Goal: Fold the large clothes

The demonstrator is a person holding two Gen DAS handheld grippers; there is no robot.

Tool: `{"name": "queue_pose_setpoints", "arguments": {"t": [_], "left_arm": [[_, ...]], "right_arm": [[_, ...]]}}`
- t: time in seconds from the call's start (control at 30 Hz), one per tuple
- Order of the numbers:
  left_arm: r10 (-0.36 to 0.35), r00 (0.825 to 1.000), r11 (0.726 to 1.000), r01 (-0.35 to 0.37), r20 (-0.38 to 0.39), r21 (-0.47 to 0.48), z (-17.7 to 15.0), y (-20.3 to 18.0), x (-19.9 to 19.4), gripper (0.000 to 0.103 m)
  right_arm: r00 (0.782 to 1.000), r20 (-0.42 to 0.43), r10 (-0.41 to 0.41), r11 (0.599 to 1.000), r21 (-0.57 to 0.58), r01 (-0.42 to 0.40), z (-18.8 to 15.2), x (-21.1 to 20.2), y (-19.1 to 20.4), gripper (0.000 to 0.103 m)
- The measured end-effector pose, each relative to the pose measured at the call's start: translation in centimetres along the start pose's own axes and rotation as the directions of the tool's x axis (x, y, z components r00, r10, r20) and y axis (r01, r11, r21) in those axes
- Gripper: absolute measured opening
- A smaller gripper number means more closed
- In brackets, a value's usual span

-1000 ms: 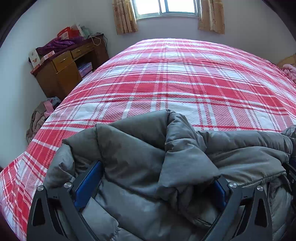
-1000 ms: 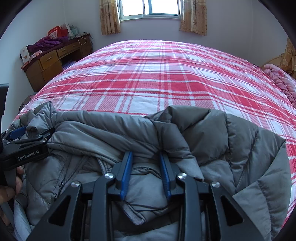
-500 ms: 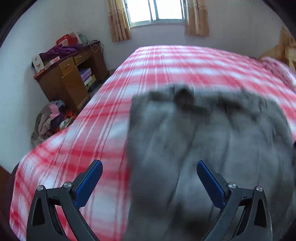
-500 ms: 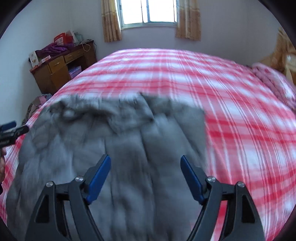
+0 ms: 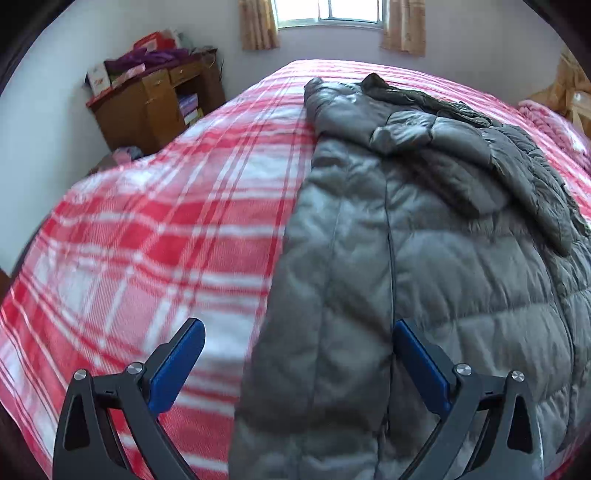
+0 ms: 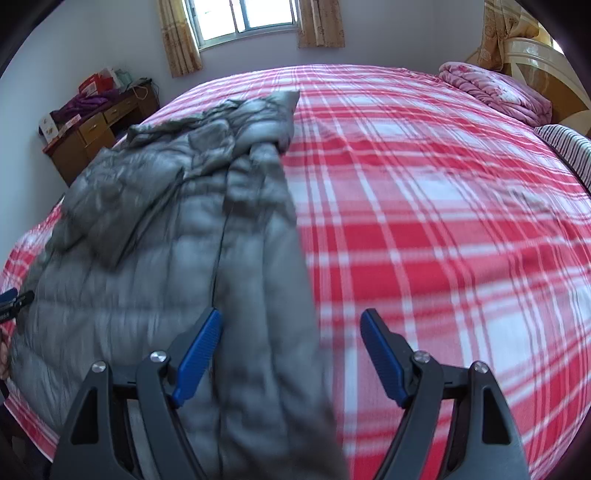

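Left wrist view: grey puffer jacket [image 5: 424, 229] spread flat on the red-and-white plaid bed [image 5: 147, 240], both grippers clear of it.
Largest first: the bed fills both views; the jacket lies lengthwise along its near part, hood end toward the window [image 5: 328, 13], its long edge straight against the plaid. A wooden cabinet [image 5: 147, 103] stands by the far wall; a pink quilt [image 6: 491, 88] sits at the bed's far right. Left gripper [image 5: 297, 363] fingers stand wide apart, holding nothing, above the jacket's left edge. Right gripper [image 6: 291, 354] fingers likewise spread, empty, above its right edge.
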State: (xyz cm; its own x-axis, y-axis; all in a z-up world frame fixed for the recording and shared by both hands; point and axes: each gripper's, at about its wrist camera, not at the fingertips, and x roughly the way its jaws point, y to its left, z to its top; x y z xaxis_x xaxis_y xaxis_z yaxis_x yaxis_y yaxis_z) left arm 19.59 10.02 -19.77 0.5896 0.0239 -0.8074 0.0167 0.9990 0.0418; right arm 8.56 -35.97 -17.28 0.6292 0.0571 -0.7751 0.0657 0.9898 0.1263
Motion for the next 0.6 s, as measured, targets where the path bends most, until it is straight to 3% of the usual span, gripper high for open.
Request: {"name": "queue_pose_setpoints", "arguments": {"t": [0.27, 0.37, 0.5, 0.57, 0.6], "left_arm": [[-0.006, 1.0, 1.0, 0.006, 0.009, -0.018, -3.0, 0.6, -1.5, 0.102], [-0.02, 1.0, 0.999, 0.02, 0.005, -0.026, -3.8, 1.3, -2.0, 0.102], [-0.057, 0.998, 0.998, 0.057, -0.017, -0.038, -5.1, 1.7, -2.0, 0.101], [-0.122, 0.992, 0.992, 0.121, -0.023, -0.046, -5.5, 1.7, -2.1, 0.075], [-0.138, 0.99, 0.99, 0.138, -0.009, -0.035, -5.6, 1.5, -2.6, 0.064]], "right_arm": [[1.0, 0.019, 0.022, 1.0, -0.006, -0.022, -4.4, -1.6, 1.3, 0.078], [0.999, 0.02, 0.037, 0.999, -0.006, -0.037, -5.4, -2.3, 1.2, 0.07], [0.998, 0.024, 0.055, 0.998, -0.001, -0.055, -6.8, -3.2, 1.3, 0.051], [0.997, 0.021, 0.076, 0.997, 0.005, -0.076, -7.2, -3.4, 1.5, 0.04], [0.995, 0.018, 0.095, 0.995, 0.006, -0.095, -7.4, -3.4, 1.7, 0.028]]}}
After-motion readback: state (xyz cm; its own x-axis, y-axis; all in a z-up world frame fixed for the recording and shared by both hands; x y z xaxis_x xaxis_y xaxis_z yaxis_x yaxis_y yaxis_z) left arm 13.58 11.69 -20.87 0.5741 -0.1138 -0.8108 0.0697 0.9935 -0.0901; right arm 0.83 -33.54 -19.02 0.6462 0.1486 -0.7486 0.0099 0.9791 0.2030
